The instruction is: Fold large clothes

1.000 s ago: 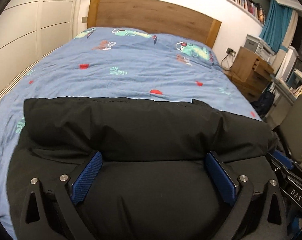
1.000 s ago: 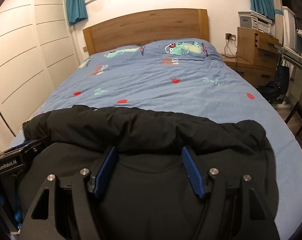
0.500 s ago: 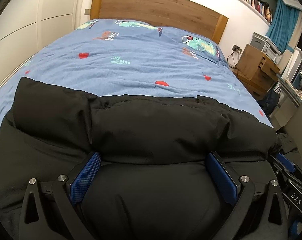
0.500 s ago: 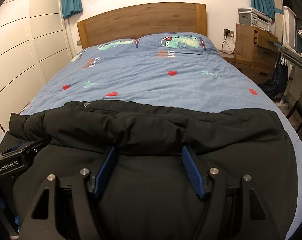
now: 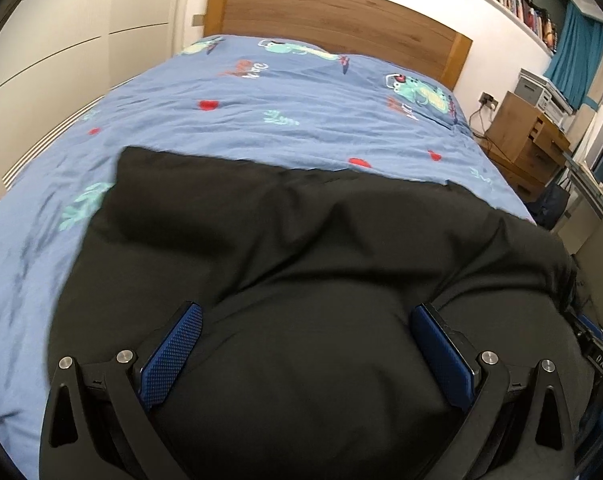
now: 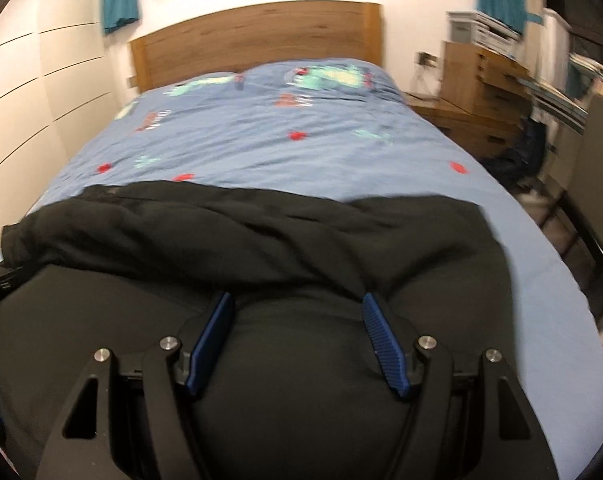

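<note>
A big black padded jacket (image 5: 301,232) lies across the foot of the bed's blue patterned duvet (image 5: 301,120). A thick fold of it is doubled toward the headboard. My left gripper (image 5: 306,310) has its blue pads pressed on a bulging fold of the jacket, on its left part. My right gripper (image 6: 296,297) is closed on another bulge of the same jacket (image 6: 261,240), further right. Beyond it the blue duvet (image 6: 261,140) stretches away, blurred. Part of the right gripper's body (image 5: 597,356) shows at the left wrist view's right edge.
A wooden headboard (image 5: 333,16) closes the far end of the bed. White wardrobe doors (image 5: 61,60) run along the left. A wooden bedside cabinet (image 5: 529,136) with a printer, a dark bag and a chair (image 6: 597,160) crowd the right side.
Both grippers have moved toward the headboard and a little down, carrying the jacket's fold with them. Its far edge now lies further up the duvet and flatter. The right wrist view is now motion-blurred.
</note>
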A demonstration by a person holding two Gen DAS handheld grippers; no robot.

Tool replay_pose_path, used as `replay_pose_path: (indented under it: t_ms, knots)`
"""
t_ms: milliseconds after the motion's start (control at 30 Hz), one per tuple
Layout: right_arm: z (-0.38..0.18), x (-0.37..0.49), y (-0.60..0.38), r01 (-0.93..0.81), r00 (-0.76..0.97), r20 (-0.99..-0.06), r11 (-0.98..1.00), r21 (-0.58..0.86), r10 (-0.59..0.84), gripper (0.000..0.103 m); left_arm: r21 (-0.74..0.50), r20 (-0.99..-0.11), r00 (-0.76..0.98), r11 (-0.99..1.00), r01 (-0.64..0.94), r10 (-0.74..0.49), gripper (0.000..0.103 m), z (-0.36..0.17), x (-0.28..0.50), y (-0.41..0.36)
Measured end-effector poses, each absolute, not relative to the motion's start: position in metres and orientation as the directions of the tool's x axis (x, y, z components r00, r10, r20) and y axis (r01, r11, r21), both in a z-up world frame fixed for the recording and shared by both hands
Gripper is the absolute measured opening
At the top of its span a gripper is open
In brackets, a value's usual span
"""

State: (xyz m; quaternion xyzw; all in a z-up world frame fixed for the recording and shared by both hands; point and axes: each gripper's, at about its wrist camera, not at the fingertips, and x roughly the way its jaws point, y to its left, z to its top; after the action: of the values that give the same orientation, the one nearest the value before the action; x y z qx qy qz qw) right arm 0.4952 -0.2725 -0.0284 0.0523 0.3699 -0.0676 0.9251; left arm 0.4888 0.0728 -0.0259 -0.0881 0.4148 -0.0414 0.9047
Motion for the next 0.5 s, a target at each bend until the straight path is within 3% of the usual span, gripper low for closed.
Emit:
replay_pose_path:
  t_ms: [233,500]
  knots:
    - [-0.038,0.441,-0.343,0.327,0.616,-0.763,0.945,0.022,-0.196,0.066,-0.129,-0.786,0.618,0.985,-0.115,-0.031,0.102,-0.026,0.45,0.126]
    - [-0.024,0.371,-0.347,0.314,0.648,-0.748,0.945,0.089,-0.145,0.066,-0.162,-0.782,0.622,0.979,-0.127,-0.049,0.102,-0.016,0.384,0.155]
